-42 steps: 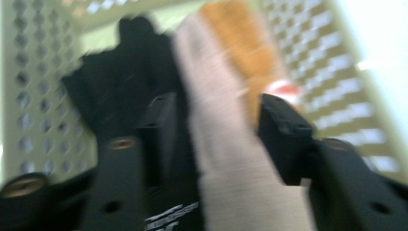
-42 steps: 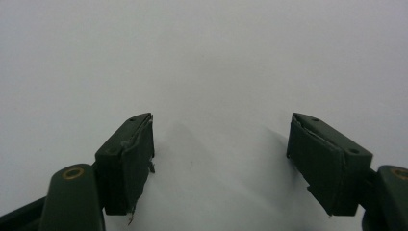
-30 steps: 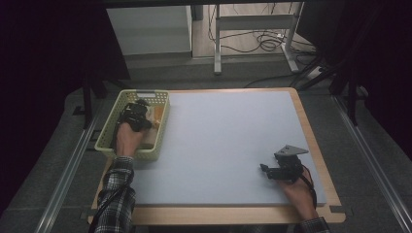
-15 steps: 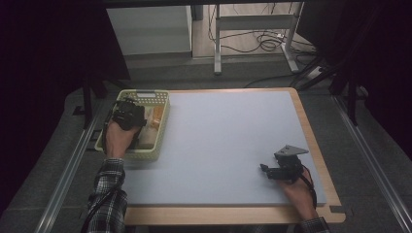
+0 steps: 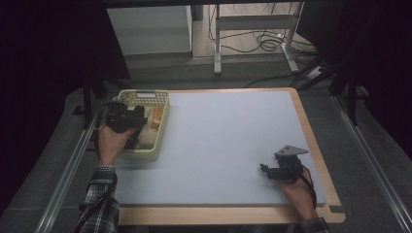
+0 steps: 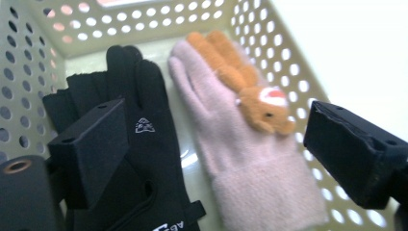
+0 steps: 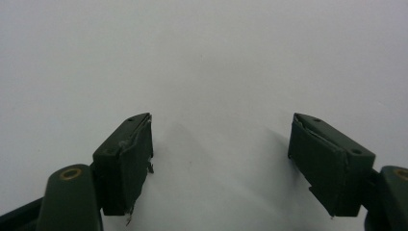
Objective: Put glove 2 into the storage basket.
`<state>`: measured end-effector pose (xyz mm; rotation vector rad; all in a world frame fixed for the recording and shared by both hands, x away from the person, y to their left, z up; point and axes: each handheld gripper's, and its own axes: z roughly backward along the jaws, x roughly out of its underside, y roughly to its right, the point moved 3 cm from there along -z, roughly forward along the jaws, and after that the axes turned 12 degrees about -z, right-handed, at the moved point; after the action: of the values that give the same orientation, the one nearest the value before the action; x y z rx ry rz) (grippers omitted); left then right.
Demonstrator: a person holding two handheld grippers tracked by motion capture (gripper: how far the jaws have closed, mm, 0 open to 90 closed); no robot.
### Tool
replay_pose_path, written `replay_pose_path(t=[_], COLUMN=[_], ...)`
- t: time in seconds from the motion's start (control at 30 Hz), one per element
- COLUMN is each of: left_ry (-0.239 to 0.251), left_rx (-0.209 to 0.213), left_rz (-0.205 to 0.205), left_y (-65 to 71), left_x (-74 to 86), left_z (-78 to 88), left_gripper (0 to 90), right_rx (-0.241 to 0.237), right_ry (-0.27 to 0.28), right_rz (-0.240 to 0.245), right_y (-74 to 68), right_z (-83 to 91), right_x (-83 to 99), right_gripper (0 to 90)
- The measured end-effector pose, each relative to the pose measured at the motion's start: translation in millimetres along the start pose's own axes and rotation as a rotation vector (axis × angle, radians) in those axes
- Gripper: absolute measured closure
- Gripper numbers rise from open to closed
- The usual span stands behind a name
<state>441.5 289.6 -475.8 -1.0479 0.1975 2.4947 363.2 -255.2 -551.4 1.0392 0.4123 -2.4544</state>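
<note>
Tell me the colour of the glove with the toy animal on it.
Pale pink glove, with an orange-brown plush animal; clearest in the left gripper view.

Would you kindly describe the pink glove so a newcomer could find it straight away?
Start at the pale green perforated basket at the table's left edge. Two gloves lie flat inside it, side by side. The pink glove is the fuzzy one beside the black glove, and it alone carries a small orange plush animal on its back.

This looks like a lab or recording studio. A wood-edged table with a pale grey mat (image 5: 233,145) stands between black curtains (image 5: 48,48). Behind the table are grey metal frame legs (image 5: 217,43), loose black cables (image 5: 265,41) on the floor and a white cabinet (image 5: 148,29).
</note>
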Motion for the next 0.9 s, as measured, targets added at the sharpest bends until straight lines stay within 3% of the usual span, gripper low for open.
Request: replay_pose_path(t=[0.5, 0.73, 0.9], left_ry=[0.077, 0.107, 0.147], left_rx=[0.075, 0.112, 0.144], left_rz=[-0.051, -0.112, -0.173], left_y=[22.3, 45.5, 69.6], left_x=[7.9, 11.0, 11.1], left_z=[31.8, 42.1, 50.1], left_gripper=[3.2, 2.0, 1.6], right_rx=[0.004, 0.006, 0.007], right_ry=[-0.003, -0.003, -0.003], right_rz=[-0.002, -0.002, -0.003], right_y=[-0.1, -0.1, -0.1], right_z=[0.2, 0.1, 0.1], right_x=[-0.1, -0.1, -0.1], right_gripper=[22.6, 22.2, 22.0])
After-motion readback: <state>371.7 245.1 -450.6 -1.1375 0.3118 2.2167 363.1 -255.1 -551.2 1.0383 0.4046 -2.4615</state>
